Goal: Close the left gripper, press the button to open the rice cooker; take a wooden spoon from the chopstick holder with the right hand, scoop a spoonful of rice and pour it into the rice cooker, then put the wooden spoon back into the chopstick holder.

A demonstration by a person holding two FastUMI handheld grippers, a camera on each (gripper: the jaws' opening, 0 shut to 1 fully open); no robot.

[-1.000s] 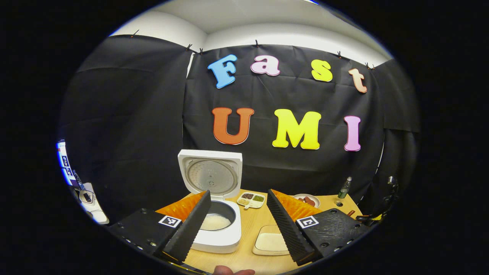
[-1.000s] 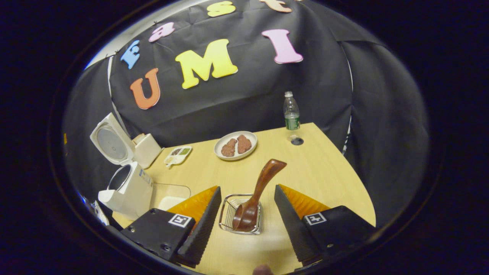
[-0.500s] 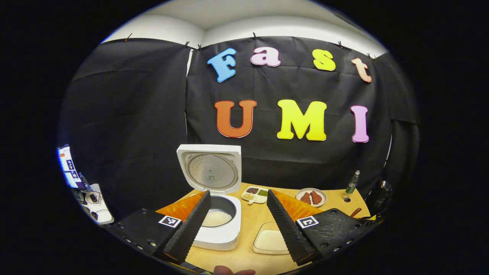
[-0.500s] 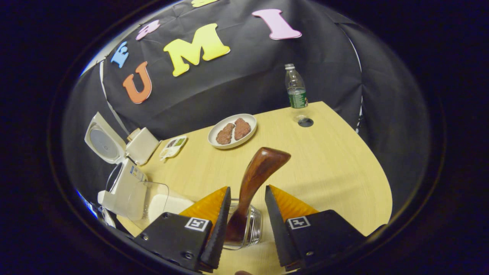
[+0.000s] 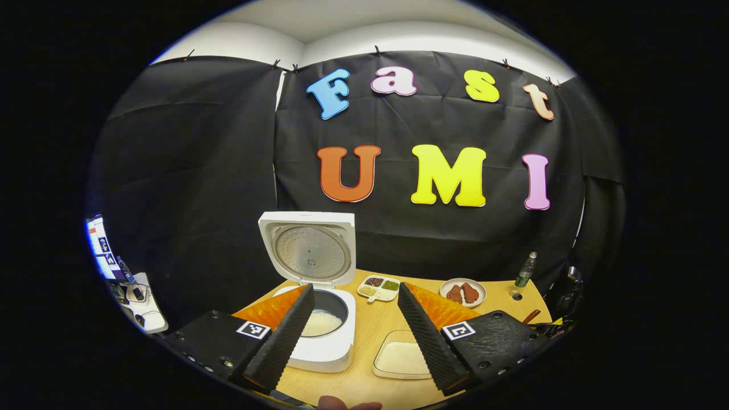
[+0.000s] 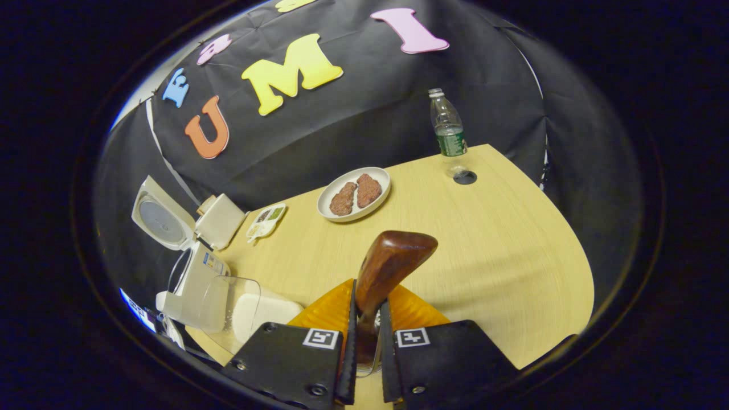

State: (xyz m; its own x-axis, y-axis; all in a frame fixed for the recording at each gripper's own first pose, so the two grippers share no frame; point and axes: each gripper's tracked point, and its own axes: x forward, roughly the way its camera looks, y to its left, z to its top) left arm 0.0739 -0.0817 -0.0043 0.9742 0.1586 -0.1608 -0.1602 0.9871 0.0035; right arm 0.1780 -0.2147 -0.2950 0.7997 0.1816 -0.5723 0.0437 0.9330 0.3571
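The right claw (image 6: 364, 341) is pinching the handle of the wooden spoon (image 6: 390, 267), both fingers pressed against it; the handle rises tilted between them, above the wooden worktop (image 6: 501, 239). The left claw (image 5: 356, 327) is spread wide, holding nothing, just in front of the rice cooker (image 5: 322, 336). The rice cooker's lid (image 5: 307, 250) stands raised, and white rice lies in its pot. Just right of the rice cooker sits a clear container of rice (image 5: 401, 359); behind it a divided dish (image 5: 379, 286), and farther right a plate (image 5: 462, 292) and a water bottle (image 5: 525, 270).
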